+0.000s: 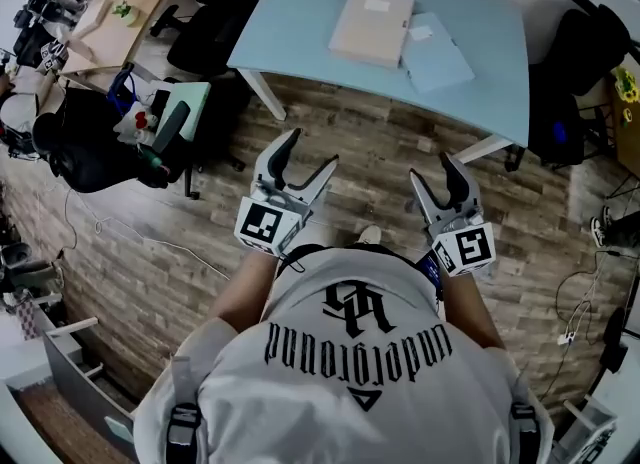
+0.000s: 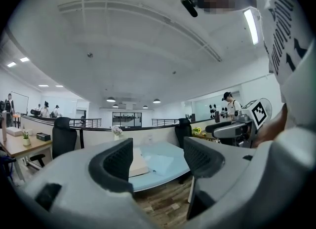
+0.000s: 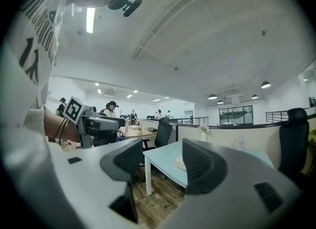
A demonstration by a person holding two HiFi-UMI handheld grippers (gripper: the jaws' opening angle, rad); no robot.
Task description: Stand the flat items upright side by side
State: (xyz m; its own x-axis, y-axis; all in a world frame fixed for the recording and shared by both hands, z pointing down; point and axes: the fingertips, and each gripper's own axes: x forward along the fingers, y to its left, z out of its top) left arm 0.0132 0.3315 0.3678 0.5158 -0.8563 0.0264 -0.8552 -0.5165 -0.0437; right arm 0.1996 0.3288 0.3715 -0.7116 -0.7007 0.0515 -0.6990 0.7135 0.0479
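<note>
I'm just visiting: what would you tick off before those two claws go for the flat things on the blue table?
1. Left gripper jaws apart, nothing between: ok.
2. Right gripper jaws apart, nothing between: ok.
3. Beige flat item and pale blue flat item in sight on the table: ok.
4. Items upright: not ok, both lie flat.
5. Grippers near the table: not ok, wooden floor lies between.
6. Items will stand unaided: cannot tell.
</note>
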